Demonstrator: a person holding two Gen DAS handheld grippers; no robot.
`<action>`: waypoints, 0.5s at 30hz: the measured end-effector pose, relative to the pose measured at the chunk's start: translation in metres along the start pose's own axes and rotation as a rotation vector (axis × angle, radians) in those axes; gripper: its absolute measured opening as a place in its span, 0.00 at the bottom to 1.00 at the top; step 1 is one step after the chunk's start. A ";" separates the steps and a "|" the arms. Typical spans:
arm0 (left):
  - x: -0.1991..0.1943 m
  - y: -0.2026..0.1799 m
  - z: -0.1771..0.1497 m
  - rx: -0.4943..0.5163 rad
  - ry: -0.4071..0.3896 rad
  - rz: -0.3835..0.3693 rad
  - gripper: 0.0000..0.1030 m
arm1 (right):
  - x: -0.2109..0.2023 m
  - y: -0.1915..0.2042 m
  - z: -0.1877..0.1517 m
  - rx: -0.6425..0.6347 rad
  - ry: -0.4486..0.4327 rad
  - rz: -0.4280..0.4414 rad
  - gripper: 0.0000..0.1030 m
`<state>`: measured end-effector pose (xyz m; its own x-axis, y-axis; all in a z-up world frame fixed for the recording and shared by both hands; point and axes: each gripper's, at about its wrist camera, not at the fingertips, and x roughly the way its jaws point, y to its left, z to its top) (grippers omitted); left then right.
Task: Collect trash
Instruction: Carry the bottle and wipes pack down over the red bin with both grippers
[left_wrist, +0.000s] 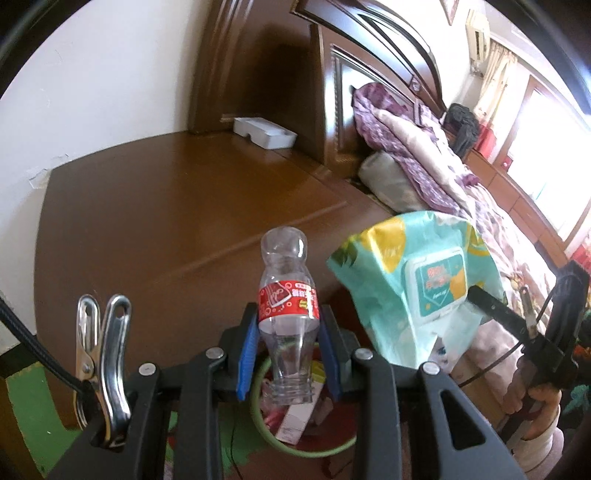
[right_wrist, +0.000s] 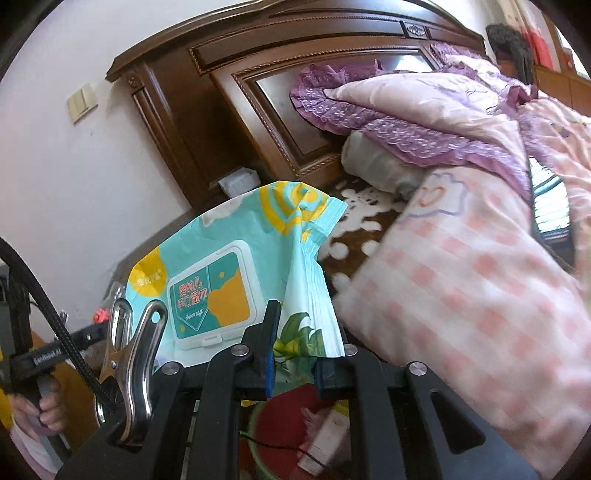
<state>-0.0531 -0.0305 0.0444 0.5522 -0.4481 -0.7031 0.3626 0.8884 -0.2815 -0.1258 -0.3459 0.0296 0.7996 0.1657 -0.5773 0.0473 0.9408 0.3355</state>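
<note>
A clear plastic bottle (left_wrist: 286, 295) with a red label stands neck-down between the blue pads of my left gripper (left_wrist: 288, 321), which is shut on it. Just below it is a green-rimmed bin (left_wrist: 258, 424) holding a box and wrappers. To the right hangs a teal and yellow wet-wipes pack (left_wrist: 406, 280), pinched at its edge by my right gripper (left_wrist: 480, 297). In the right wrist view the right gripper (right_wrist: 295, 354) is shut on the lower edge of the wipes pack (right_wrist: 236, 266), above the bin (right_wrist: 255, 435).
A brown nightstand (left_wrist: 166, 221) with a white box (left_wrist: 264, 133) at its back stands against the wall. The dark headboard (right_wrist: 258, 92) and the bed with a pink quilt (right_wrist: 461, 295) and purple pillows fill the right. A person's hand (left_wrist: 535, 402) holds the right gripper's handle.
</note>
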 end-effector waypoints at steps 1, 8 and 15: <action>-0.001 -0.003 -0.004 0.006 0.003 -0.006 0.31 | -0.004 -0.001 -0.004 -0.009 0.000 -0.013 0.15; 0.001 -0.026 -0.036 0.027 0.039 -0.044 0.31 | -0.020 -0.009 -0.039 -0.060 0.040 -0.123 0.15; 0.021 -0.040 -0.071 0.031 0.108 -0.074 0.31 | -0.010 -0.017 -0.076 -0.094 0.095 -0.195 0.15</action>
<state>-0.1096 -0.0688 -0.0058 0.4396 -0.4974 -0.7479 0.4231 0.8492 -0.3161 -0.1796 -0.3409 -0.0271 0.7207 0.0009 -0.6933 0.1360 0.9804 0.1427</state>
